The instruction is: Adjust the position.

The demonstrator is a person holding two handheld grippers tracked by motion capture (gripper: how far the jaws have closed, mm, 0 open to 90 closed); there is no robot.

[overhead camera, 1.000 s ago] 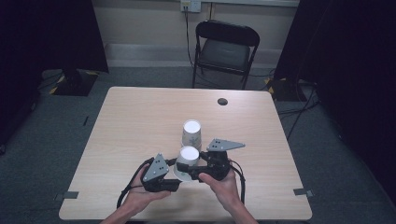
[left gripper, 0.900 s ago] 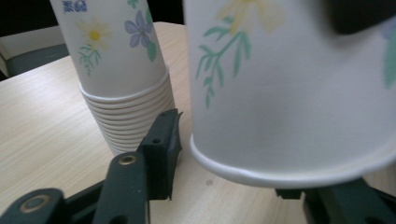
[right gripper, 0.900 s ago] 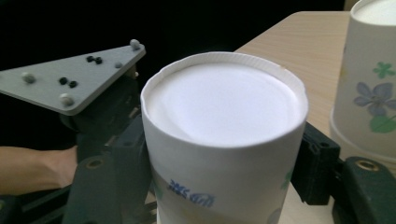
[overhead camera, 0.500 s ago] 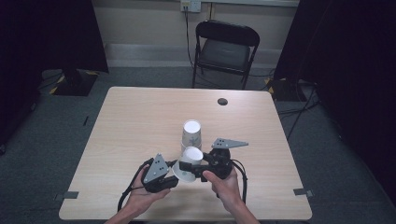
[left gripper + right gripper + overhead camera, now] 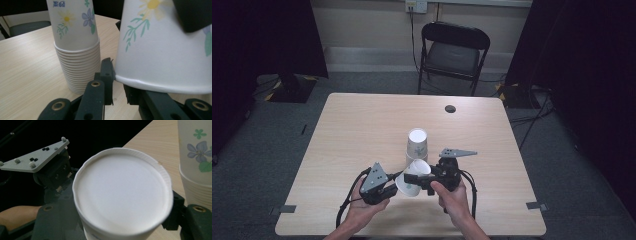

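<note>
A stack of flowered paper cups [image 5: 417, 144] [image 5: 75, 50] [image 5: 197, 157] stands upside down mid-table. In front of it a single paper cup [image 5: 411, 181] [image 5: 165, 47] [image 5: 122, 195] hangs tilted between both grippers. My left gripper [image 5: 395, 184] [image 5: 118, 80] has just been closing and now pinches the cup's rim, one jaw outside the wall and one inside. My right gripper [image 5: 421, 178] [image 5: 120, 220] straddles the cup's body near its white base. Its jaws have just been opening a little, and the pads still seem to touch the sides.
A small dark round thing [image 5: 450, 108] lies at the far side of the wooden table [image 5: 352, 130]. A black folding chair [image 5: 452, 50] stands beyond the far edge. Cables trail from both grippers toward the near edge.
The single cup has sunk slightly toward the near edge and tipped over, its mouth now turned toward the left gripper. The left jaws have closed onto its rim. Both hands have barely moved.
</note>
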